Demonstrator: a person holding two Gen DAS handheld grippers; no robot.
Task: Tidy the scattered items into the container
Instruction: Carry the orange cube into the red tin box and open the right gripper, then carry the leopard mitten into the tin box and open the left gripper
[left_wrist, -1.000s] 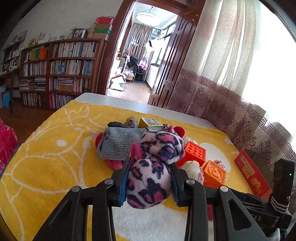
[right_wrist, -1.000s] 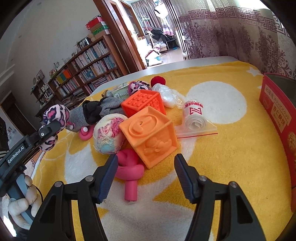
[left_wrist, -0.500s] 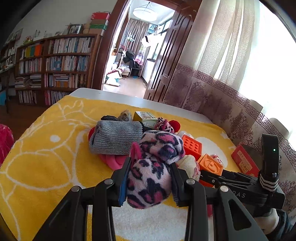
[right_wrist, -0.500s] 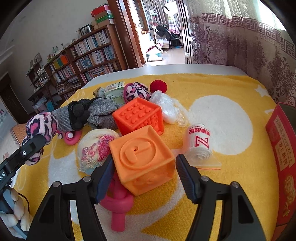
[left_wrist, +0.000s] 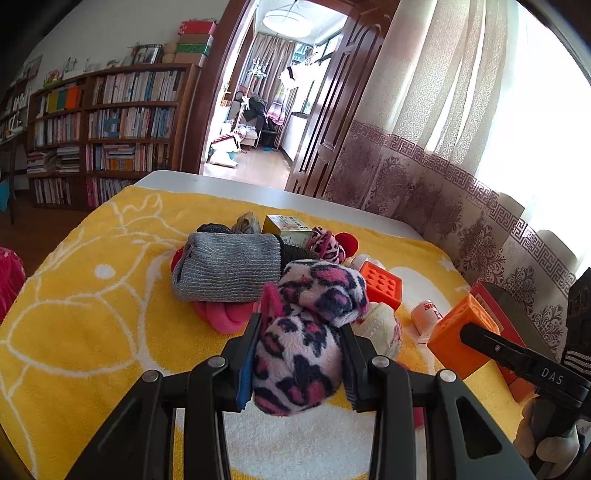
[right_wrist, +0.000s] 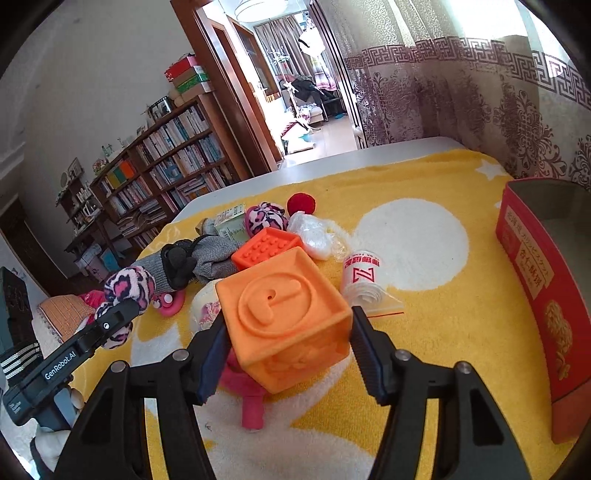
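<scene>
My left gripper (left_wrist: 299, 354) is shut on a pink leopard-print plush (left_wrist: 303, 332) and holds it above the yellow towel (left_wrist: 92, 295). The plush also shows in the right wrist view (right_wrist: 127, 291). My right gripper (right_wrist: 288, 350) is shut on an orange foam cube (right_wrist: 288, 317) marked with a raised P, lifted off the pile; the cube also shows in the left wrist view (left_wrist: 461, 339). The red box container (right_wrist: 543, 280) stands open at the right.
A pile lies mid-towel: grey sock (left_wrist: 225, 269), second orange cube (right_wrist: 266, 247), pink rubber toy (right_wrist: 251, 391), pale yarn ball (right_wrist: 205, 306), white roll in a bag (right_wrist: 362, 273), clear plastic bag (right_wrist: 314, 232), small carton (left_wrist: 288, 227), red ball (right_wrist: 301, 203). Curtains hang at the right.
My right gripper moved onto the orange P cube, closed on it and lifted it. My left gripper kept the plush and shifted slightly.
</scene>
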